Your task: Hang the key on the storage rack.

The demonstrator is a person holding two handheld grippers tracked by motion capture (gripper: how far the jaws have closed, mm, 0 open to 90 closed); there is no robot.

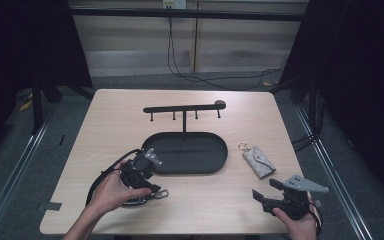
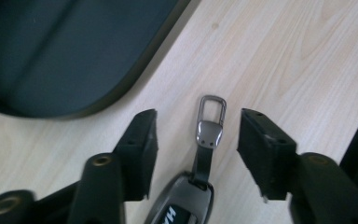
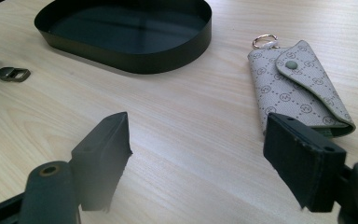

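At the left of the wooden bench (image 1: 110,120), the person's left hand (image 1: 111,192) held the left gripper (image 2: 198,140) low over a dark car key fob (image 2: 182,209) lying on the wood. Its jaws stood apart, one on each side of the fob's strap and metal clasp (image 2: 211,120), touching neither. Just beyond lay the black oval tray (image 1: 189,152), with a black hook rack (image 1: 184,108) rising from its far side. To the right of the tray, a grey patterned key pouch (image 1: 259,161) with a small ring (image 3: 264,41) rested flat on the bench. Nearest the right front edge, the right hand held the right gripper (image 1: 264,189), its jaws wide apart and empty, near the pouch.
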